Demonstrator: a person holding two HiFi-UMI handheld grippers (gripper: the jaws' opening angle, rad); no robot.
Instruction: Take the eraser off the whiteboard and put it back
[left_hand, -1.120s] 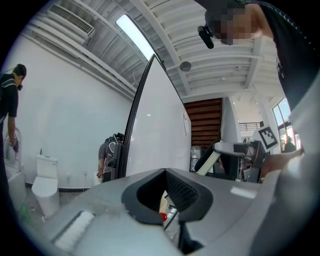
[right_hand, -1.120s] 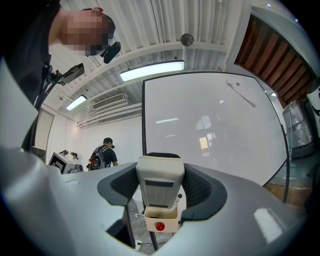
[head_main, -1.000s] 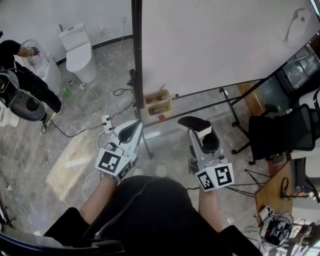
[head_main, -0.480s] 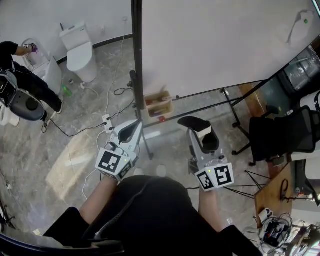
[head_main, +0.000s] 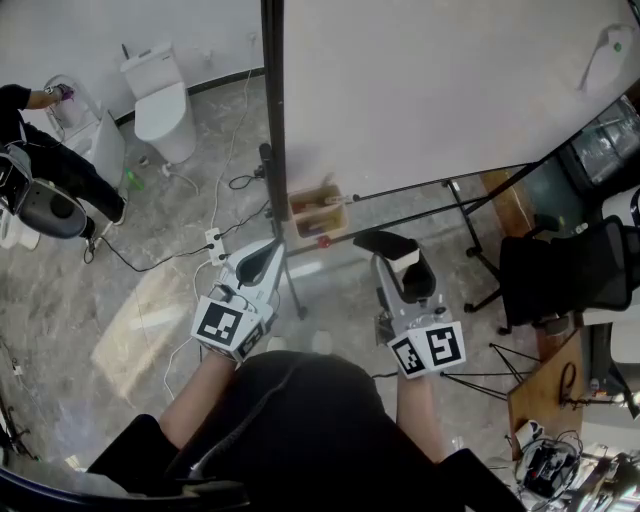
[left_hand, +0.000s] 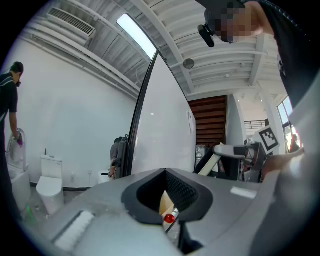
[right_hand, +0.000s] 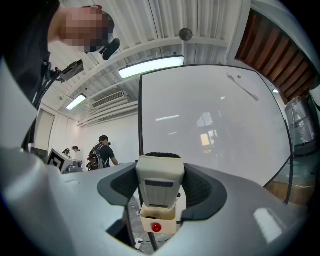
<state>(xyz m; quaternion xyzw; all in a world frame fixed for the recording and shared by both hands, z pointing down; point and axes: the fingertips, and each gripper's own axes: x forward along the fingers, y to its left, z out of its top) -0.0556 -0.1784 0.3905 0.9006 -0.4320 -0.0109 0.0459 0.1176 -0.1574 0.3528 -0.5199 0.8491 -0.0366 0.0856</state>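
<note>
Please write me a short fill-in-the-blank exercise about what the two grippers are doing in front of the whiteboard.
The right gripper is clamped on the ____.
The left gripper holds ____.
The small tray sits at the bottom edge of the ____.
Missing words: eraser; nothing; whiteboard.

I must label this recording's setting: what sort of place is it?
Probably an indoor lab or workshop: a whiteboard on a stand, a toilet standing on the open floor, and cables trailing across it.
</note>
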